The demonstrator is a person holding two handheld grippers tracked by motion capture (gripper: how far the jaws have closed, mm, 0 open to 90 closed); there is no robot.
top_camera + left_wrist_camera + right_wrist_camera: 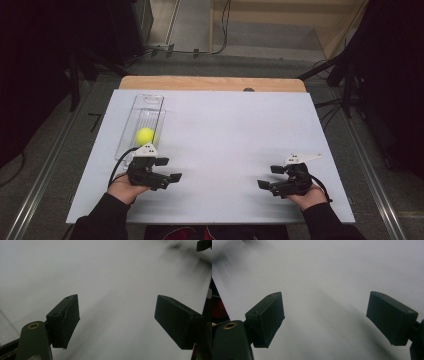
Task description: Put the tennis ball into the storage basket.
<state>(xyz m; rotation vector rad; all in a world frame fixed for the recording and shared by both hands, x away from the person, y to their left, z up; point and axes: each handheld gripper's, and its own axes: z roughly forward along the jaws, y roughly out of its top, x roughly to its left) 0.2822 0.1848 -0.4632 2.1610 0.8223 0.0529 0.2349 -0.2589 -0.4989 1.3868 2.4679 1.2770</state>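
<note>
Jaws of the left hand-held gripper (169, 169) stand apart with nothing between them; in the left gripper view its two black pads frame bare white surface. It sits low over the white worktop (225, 130), just in front of the near end of the long clear plastic tray (150, 100), and points toward the middle of the board rather than at the tray. The yellow-green ball (145, 135) lies inside that tray, toward its near end, close behind the left hand-held gripper and untouched by it.

The right hand-held gripper (270, 176) is well away from the tray, on the opposite side of the board, also spread wide and empty, as the right gripper view (324, 320) confirms.

As a judgement: either the ball has been set into the tray and the work is essentially finished, or nothing has started and the pick-up remains. The pictures do not settle which. What can be said is that the ball rests in the tray, both tools are free, and no grasp is in hand.
</note>
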